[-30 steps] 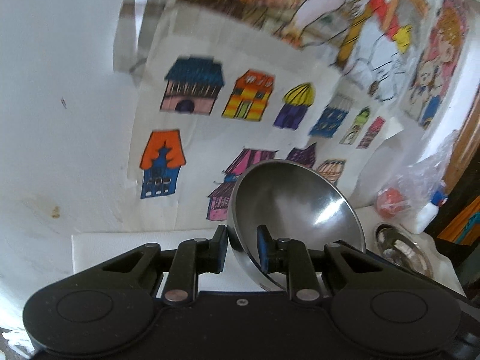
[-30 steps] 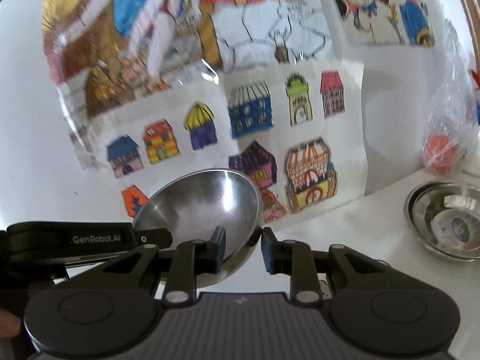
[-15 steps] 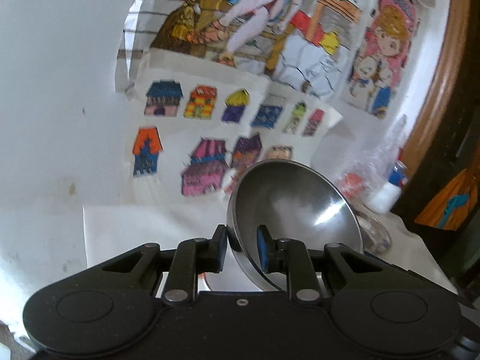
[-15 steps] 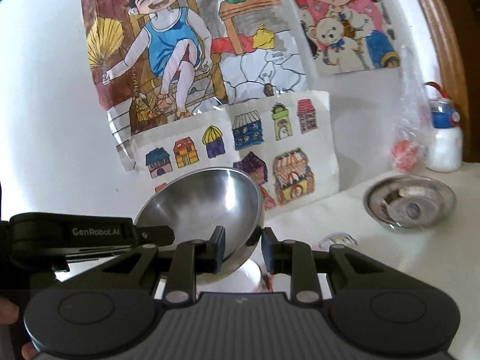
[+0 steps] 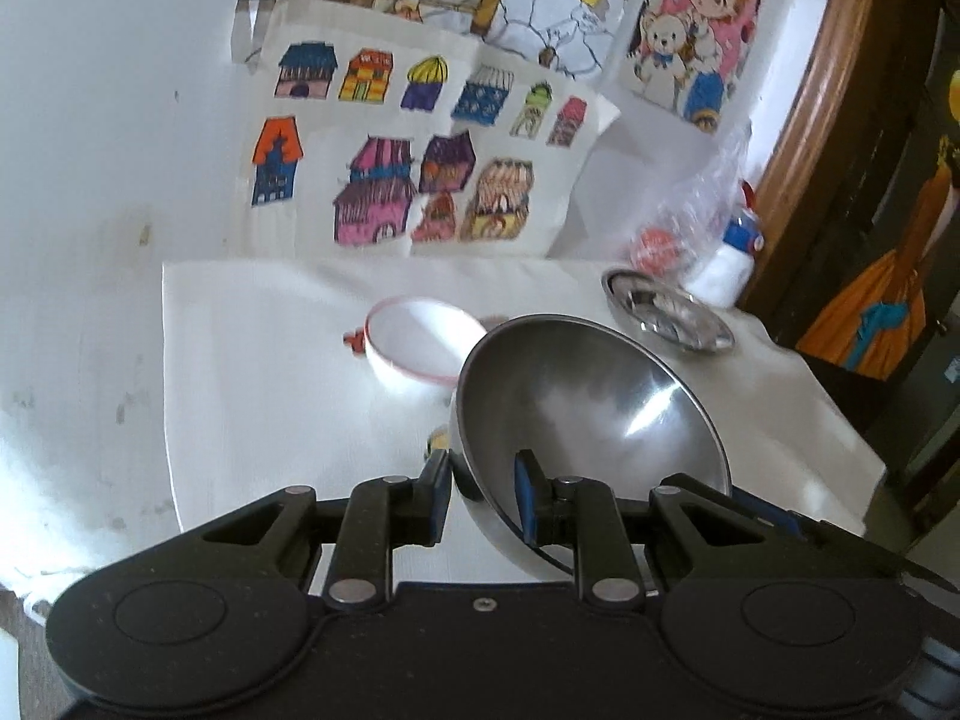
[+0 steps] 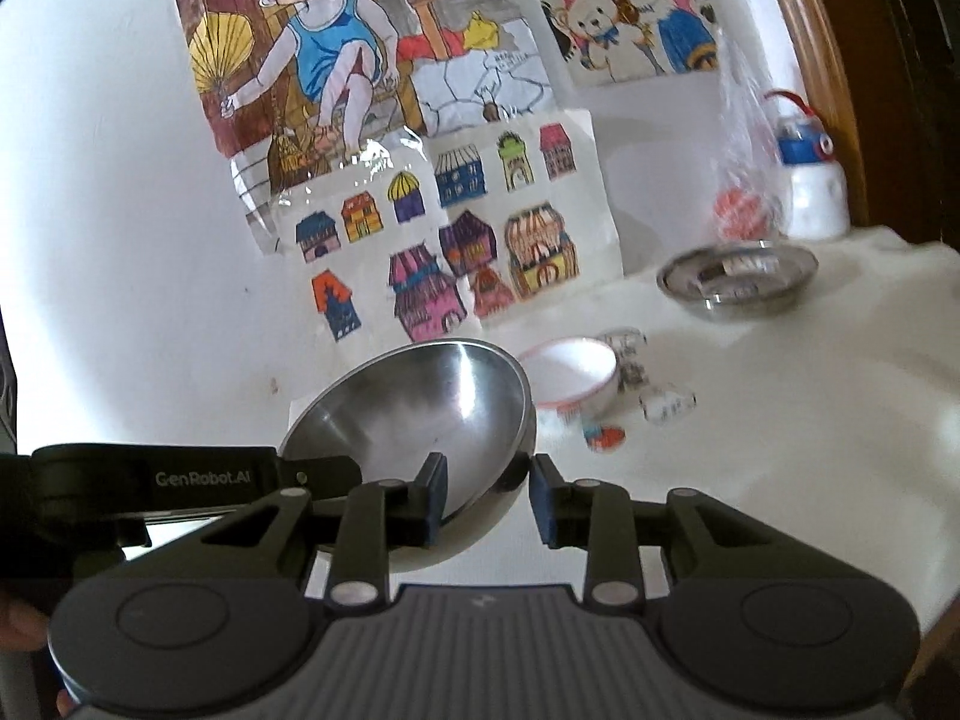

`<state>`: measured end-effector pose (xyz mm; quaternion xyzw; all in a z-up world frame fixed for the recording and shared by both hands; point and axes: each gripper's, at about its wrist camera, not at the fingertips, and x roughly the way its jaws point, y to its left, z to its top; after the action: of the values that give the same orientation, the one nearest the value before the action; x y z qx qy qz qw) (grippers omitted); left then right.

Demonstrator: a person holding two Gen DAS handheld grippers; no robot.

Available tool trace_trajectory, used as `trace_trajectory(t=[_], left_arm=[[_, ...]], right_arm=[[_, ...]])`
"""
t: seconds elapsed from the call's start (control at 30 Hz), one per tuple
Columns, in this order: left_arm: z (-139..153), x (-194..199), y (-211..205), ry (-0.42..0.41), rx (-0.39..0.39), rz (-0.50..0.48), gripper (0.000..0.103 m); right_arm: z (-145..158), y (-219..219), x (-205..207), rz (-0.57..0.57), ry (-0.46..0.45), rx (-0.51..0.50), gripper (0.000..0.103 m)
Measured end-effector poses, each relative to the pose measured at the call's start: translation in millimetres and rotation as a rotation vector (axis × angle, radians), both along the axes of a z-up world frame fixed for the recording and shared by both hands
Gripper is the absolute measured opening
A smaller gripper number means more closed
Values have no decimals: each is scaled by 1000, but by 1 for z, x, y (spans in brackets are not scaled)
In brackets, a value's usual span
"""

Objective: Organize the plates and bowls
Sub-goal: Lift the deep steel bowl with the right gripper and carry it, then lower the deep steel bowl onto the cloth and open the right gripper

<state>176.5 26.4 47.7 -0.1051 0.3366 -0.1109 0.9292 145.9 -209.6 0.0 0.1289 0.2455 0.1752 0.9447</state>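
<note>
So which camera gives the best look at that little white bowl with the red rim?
The left wrist view: the white bowl shows its open mouth, only its near right edge hidden behind the steel bowl. The right wrist view shows it blurred, partly hidden by that bowl.

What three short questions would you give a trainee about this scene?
1. True or false: the left claw grips the steel bowl by its rim.
2. The white bowl has a rim line of which colour? A blue, B red, C green.
3. Fill in: the white bottle has a ___ cap.
Key: 1 true; 2 B; 3 blue.
</note>
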Motion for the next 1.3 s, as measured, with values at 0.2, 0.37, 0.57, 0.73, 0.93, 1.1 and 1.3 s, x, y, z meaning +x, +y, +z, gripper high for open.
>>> trace_trajectory(t=[0.2, 0.37, 0.57, 0.73, 0.93, 1.1, 1.3], left_arm=[[-10, -22, 2, 47, 3, -17, 25], [-19, -33, 7, 102, 2, -23, 26], [-30, -38, 12, 187, 12, -28, 26], [-35, -38, 14, 215, 7, -31, 27], [-33, -36, 13, 206, 10, -33, 27], [-33, -36, 13, 198, 6, -41, 28], [-35, -39, 23, 181, -32, -32, 32]], right_arm=[[-9, -7, -20, 15, 50, 14, 35], [-13, -7, -30, 28, 95, 6, 35], [-17, -4, -33, 42, 153, 3, 35], [-20, -3, -30, 43, 171, 0, 35], [-24, -5, -24, 36, 188, 13, 36], [-25, -7, -23, 41, 186, 36, 40], [-24, -10, -24, 25, 164, 35, 49]])
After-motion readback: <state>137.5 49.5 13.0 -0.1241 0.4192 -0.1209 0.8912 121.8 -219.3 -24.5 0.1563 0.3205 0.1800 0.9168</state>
